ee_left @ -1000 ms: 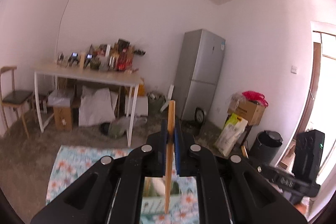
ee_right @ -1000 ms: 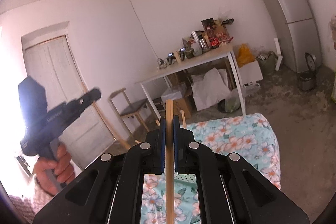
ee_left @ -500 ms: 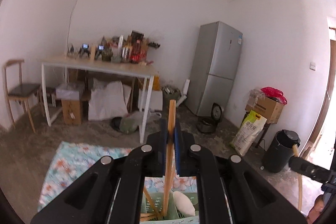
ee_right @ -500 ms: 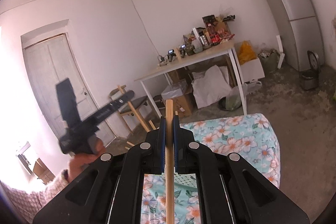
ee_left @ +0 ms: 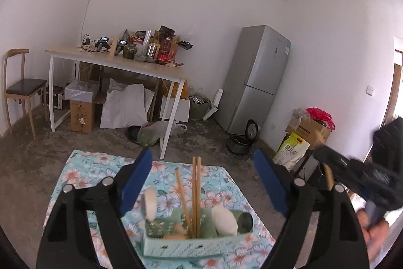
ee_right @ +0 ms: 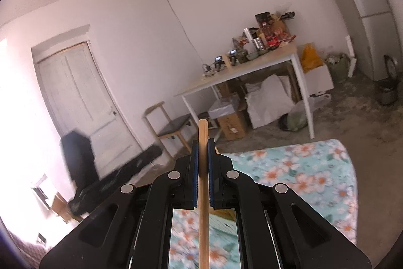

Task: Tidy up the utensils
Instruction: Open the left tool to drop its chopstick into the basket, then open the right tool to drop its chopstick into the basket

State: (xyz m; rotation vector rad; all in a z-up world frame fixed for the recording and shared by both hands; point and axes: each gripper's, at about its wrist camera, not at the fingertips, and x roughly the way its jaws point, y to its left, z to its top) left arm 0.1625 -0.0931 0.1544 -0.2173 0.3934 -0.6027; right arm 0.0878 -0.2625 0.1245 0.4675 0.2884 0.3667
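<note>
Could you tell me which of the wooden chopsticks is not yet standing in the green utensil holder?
The chopstick clamped in the right gripper; the other chopsticks stand in the holder.

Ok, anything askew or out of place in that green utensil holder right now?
One chopstick leans at a slant in the green holder, while the pair of chopsticks beside it stands upright. Nothing looks spilled or damaged. The right gripper holds another chopstick.
</note>
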